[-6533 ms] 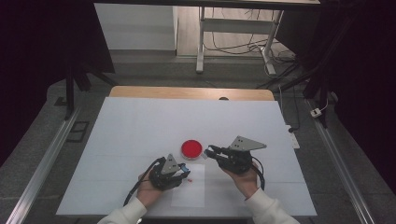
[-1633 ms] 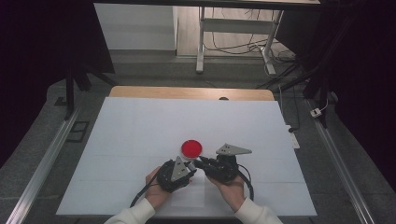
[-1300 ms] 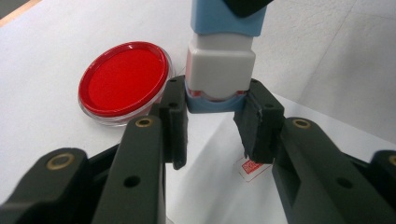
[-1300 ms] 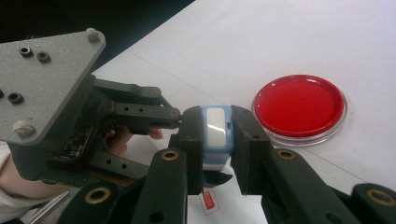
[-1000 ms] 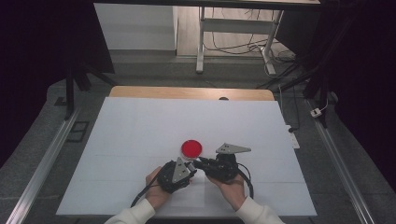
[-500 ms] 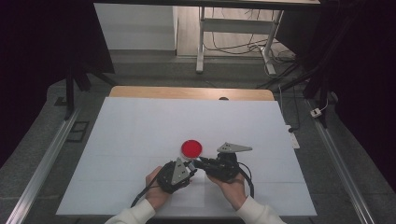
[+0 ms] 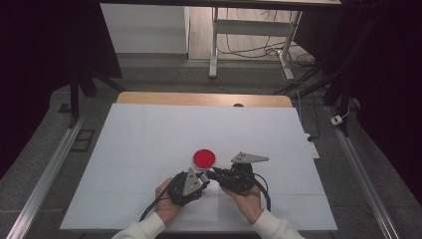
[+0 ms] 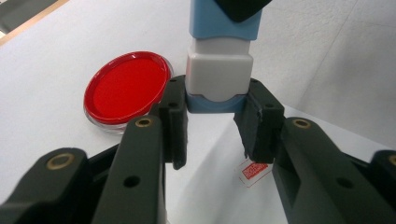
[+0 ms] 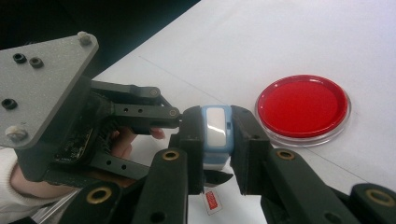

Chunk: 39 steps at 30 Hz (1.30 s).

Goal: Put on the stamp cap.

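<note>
A small blue and pale grey stamp [image 7: 204,175] is held just above the white table between both grippers. My left gripper [image 8: 217,122] is shut on its grey and blue lower end [image 8: 218,77]. My right gripper [image 9: 217,140] is shut on its blue body [image 9: 215,128], which has a white label. In the high view the left gripper [image 7: 198,176] and right gripper [image 7: 212,174] meet tip to tip near the table's front. A round red ink pad [image 7: 204,158] in a clear dish lies just beyond them.
A small red printed mark [image 8: 254,171] sits on the white sheet [image 7: 149,144] under the stamp and is also seen below my right jaws [image 9: 211,201]. The ink pad [image 8: 126,88] [image 9: 302,106] lies close to the jaws. A wooden edge [image 7: 199,99] runs along the far side.
Since 6.5 s ago the right gripper has moved left and nearer to meet the left one at the stamp. Over the last second and a half both hands have barely moved.
</note>
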Tool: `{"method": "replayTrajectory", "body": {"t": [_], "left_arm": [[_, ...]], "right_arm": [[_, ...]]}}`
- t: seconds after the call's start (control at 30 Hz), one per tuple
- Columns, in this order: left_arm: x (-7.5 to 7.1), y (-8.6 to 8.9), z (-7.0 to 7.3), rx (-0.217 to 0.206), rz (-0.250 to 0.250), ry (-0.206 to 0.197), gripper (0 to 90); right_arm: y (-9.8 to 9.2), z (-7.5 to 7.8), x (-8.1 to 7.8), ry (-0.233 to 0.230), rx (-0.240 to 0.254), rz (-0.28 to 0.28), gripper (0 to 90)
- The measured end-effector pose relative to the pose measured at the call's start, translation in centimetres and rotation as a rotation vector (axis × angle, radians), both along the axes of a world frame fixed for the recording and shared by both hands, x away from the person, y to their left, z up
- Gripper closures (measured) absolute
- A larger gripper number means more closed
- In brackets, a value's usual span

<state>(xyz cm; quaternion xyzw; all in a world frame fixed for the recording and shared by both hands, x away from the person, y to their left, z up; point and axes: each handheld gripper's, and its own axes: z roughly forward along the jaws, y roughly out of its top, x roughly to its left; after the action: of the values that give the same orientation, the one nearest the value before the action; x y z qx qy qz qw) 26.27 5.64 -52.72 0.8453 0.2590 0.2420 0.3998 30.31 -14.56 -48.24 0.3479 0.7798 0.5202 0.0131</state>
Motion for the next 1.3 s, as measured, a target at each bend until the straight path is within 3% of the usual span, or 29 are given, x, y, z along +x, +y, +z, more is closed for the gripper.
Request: {"method": "replayTrajectory", "body": {"t": [0.27,0.53,0.8,1.03,1.3], "left_arm": [[0.1,0.1,-0.1,-0.001,-0.003,0.016,56.9],[0.3,0.7,0.2,-0.014,0.015,0.049,42.1],[-0.1,2.1,0.5,-0.029,0.022,0.102,37.4],[-0.9,4.5,1.1,-0.045,0.02,0.137,37.4],[-1.3,8.0,1.3,-0.074,0.074,0.168,37.4]], "right_arm": [[0.1,-0.1,0.0,-0.001,0.001,0.014,75.2],[-0.5,0.4,0.2,-0.042,0.002,0.009,75.2],[-1.3,0.7,0.7,-0.075,-0.013,0.002,75.1],[-1.8,0.7,1.1,-0.111,-0.031,0.007,75.1],[-2.3,0.9,1.4,-0.155,-0.056,-0.004,75.0]]}}
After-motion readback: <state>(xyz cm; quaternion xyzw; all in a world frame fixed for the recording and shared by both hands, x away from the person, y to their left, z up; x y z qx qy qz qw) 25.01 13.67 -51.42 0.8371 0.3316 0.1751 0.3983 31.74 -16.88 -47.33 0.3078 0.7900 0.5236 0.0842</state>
